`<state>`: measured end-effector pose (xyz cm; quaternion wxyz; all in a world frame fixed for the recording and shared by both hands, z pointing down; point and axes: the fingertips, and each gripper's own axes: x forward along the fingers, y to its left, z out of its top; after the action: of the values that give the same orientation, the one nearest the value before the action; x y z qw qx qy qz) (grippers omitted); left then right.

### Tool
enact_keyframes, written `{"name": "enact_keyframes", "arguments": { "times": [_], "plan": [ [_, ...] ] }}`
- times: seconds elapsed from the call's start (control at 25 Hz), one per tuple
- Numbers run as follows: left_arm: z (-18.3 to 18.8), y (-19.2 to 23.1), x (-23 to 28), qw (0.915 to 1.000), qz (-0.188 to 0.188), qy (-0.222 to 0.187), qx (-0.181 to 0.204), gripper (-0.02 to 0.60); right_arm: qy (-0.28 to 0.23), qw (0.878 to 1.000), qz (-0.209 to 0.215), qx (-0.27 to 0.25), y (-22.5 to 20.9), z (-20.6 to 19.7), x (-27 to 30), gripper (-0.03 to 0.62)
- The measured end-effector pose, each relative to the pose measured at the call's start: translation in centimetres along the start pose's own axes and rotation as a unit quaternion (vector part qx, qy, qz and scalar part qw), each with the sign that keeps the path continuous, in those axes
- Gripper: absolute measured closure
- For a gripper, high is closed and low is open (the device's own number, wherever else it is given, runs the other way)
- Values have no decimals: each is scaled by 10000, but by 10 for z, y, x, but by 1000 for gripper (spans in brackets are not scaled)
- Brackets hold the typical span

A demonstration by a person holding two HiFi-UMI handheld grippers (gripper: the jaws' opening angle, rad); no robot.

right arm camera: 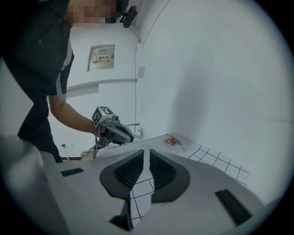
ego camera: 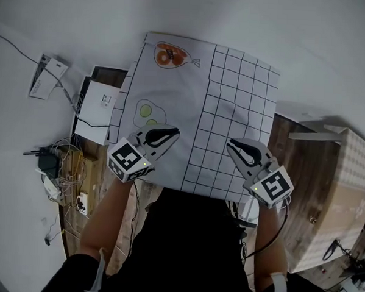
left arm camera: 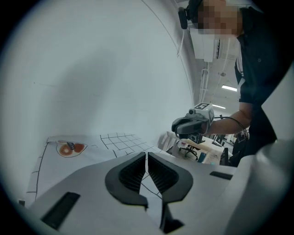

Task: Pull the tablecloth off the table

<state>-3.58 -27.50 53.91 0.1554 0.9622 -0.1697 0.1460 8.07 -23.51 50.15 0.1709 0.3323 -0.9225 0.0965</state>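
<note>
The tablecloth (ego camera: 227,114) is white, with a black grid on its right half and food drawings, a fried egg (ego camera: 149,113) and an orange dish (ego camera: 169,55), on its left half. It stretches away from me, held by its near edge. My left gripper (ego camera: 169,135) is shut on the near left part of the cloth (left arm camera: 119,140). My right gripper (ego camera: 234,145) is shut on the near right part of the cloth (right arm camera: 206,156). Cloth shows between each pair of jaws in the gripper views. The left gripper view also shows the right gripper (left arm camera: 190,124), and the right gripper view shows the left gripper (right arm camera: 115,131).
A wooden table (ego camera: 290,178) shows bare at the right of the cloth. A cardboard box (ego camera: 345,187) with a checked cover stands at the far right. Tangled cables and a power strip (ego camera: 59,178) lie at the left, with a white router (ego camera: 46,74) and a white packet (ego camera: 102,101).
</note>
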Motion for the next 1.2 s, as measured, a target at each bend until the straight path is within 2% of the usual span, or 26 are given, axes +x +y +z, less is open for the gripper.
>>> {"name": "enact_keyframes", "arguments": {
  "times": [0.16,0.24,0.6,0.84,1.04,1.2],
  "plan": [
    [-9,17,9,9994,66,274,199,565,237,9995,188,-49,-8,-20,18,556],
    [-18,27,14,9988,65,397,284,553,332,9991,269,32,-14,-29,29,497],
    [-41,51,58,9898,-220,1161,791,451,808,9955,497,8,-43,-57,79,416],
    [-62,69,71,9715,-425,1883,1377,369,1172,9914,580,-89,-61,-78,104,367],
    [-82,79,76,9539,-627,2382,1713,276,1519,9856,728,-122,-64,-99,120,315],
    [-96,79,82,9401,-845,2677,1933,235,1688,9828,741,-116,-67,-114,128,295]
  ]
}}
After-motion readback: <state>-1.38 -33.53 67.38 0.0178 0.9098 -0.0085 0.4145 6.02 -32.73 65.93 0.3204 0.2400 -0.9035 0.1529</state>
